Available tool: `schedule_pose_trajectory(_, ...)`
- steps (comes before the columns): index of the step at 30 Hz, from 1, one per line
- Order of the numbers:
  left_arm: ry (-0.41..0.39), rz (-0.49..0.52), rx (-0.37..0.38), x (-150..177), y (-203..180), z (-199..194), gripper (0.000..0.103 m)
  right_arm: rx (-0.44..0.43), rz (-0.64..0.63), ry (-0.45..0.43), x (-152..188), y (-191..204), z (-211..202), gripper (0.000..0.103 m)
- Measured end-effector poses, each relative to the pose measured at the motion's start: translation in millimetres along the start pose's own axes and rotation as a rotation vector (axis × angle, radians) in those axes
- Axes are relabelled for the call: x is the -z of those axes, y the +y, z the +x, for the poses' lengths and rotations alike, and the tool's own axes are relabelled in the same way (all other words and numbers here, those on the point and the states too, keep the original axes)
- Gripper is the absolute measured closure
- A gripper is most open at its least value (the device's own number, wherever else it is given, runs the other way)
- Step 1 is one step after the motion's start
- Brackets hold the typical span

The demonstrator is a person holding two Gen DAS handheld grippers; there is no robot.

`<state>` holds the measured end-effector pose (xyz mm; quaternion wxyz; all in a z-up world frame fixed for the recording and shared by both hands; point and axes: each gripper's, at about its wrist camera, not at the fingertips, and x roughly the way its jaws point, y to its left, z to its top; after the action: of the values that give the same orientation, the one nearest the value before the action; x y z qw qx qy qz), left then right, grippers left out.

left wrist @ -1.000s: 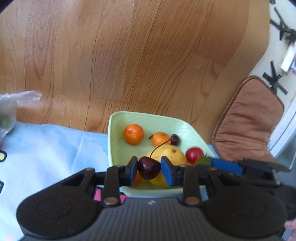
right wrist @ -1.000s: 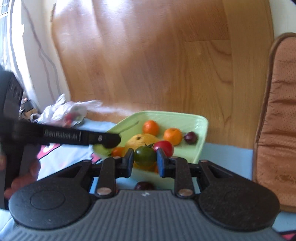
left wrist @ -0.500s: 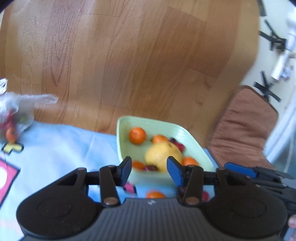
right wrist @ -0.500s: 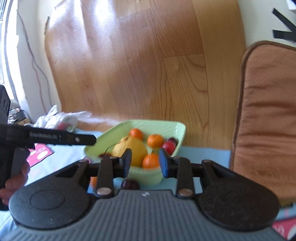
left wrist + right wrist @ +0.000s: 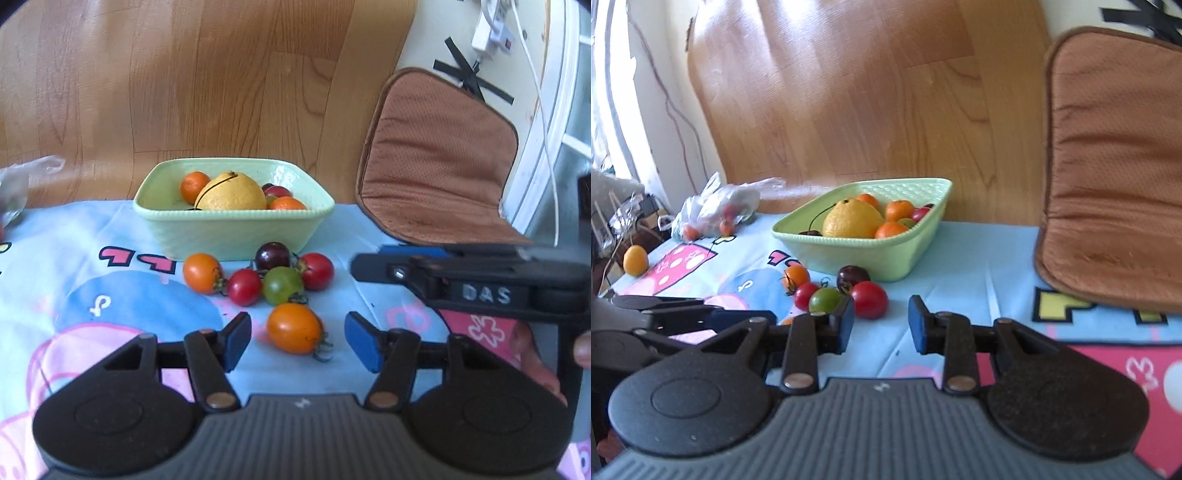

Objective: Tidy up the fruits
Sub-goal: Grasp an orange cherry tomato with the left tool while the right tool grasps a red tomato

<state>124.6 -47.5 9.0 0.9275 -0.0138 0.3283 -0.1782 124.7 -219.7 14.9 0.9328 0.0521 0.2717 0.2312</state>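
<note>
Low over a blue cartoon-print cloth [image 5: 110, 229], both grippers hover with nothing held. Seen from the left wrist, the left gripper [image 5: 297, 341] has its blue pads spread wide, and an orange tomato [image 5: 293, 328] lies on the cloth between them, touching neither. Beyond it, at 12 o'clock, sits a loose cluster: a green tomato [image 5: 282, 284], two red ones [image 5: 243, 287] [image 5: 316, 271], a dark cherry [image 5: 272, 255] and a second orange tomato [image 5: 201, 272]. Just behind the cluster stands a pale green bowl [image 5: 236, 230] holding a large yellow citrus [image 5: 232, 195] and several small oranges. From the right wrist, the right gripper [image 5: 881, 326] is also wide open and empty, above bare cloth, with the cluster at its 11 o'clock. A plastic bag [image 5: 713, 210] of fruit lies at 10 o'clock, well apart from the bowl. A brown cushion [image 5: 1115, 166] leans at 2 o'clock.
</note>
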Motion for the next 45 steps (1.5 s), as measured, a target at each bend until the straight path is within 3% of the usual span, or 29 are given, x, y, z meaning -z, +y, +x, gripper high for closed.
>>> schedule_pose_trajectory(6,0.006,-0.007,-0.02,4,0,7,0.048,-0.058,0.023,0.053,-9,-10,33,0.068)
schedule_pose_trajectory(7,0.005,-0.008,-0.019,3,1,7,0.051,-0.082,0.044,0.057,-9,-13,38,0.065)
schedule_pose_trajectory(9,0.004,-0.006,-0.013,3,0,8,0.068,-0.132,0.1,0.088,-11,-19,47,0.063)
schedule_pose_trajectory(11,0.005,-0.013,-0.003,3,2,6,0.067,-0.172,0.124,0.123,-11,-21,49,0.071)
schedule_pose_trajectory(18,0.017,-0.019,0.033,30,9,-39,0.067,-0.147,0.066,0.115,8,8,2,0.071)
schedule_pose_trajectory(27,0.002,0.022,0.019,73,20,-99,0.067,-0.153,-0.077,0.092,72,85,-72,0.071)
schedule_pose_trajectory(30,-0.015,0.012,0.018,78,25,-103,0.066,-0.141,-0.119,0.088,83,102,-72,0.07)
schedule_pose_trajectory(37,-0.055,0.008,0.004,82,23,-114,0.05,-0.088,-0.199,0.087,88,116,-71,0.068)
schedule_pose_trajectory(40,-0.061,0.001,0.007,80,25,-114,0.049,-0.072,-0.207,0.083,91,116,-73,0.062)
schedule_pose_trajectory(45,-0.055,0.016,0.011,76,21,-105,0.049,-0.068,-0.216,0.079,91,117,-72,0.061)
